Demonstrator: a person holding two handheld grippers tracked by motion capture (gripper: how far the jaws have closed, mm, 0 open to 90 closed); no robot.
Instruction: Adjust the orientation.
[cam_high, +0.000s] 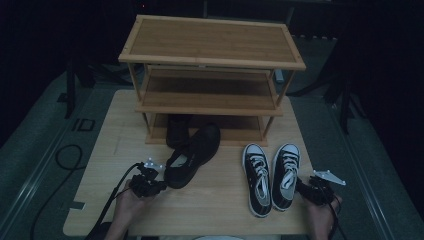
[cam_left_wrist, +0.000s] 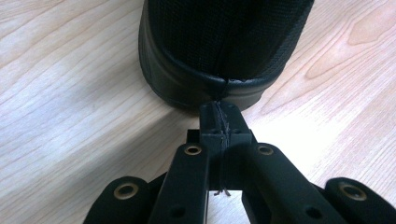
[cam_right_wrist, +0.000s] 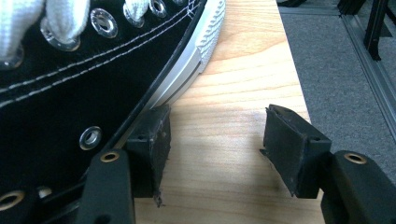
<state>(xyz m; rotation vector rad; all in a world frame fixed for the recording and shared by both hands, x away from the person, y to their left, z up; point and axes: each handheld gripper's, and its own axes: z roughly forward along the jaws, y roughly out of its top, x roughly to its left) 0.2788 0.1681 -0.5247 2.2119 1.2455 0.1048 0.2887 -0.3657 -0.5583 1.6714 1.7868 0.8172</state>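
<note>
On the pale wooden tabletop, in a dark room, a three-tier wooden shoe rack stands at the back. At left, the left tool, held low in the left hand, has its jaws pressed together just behind the heel of a black slip-on shoe. Farther right lies a pair of black high-top sneakers. The right tool sits with jaws apart beside the right sneaker, one jaw touching its sole.
</note>
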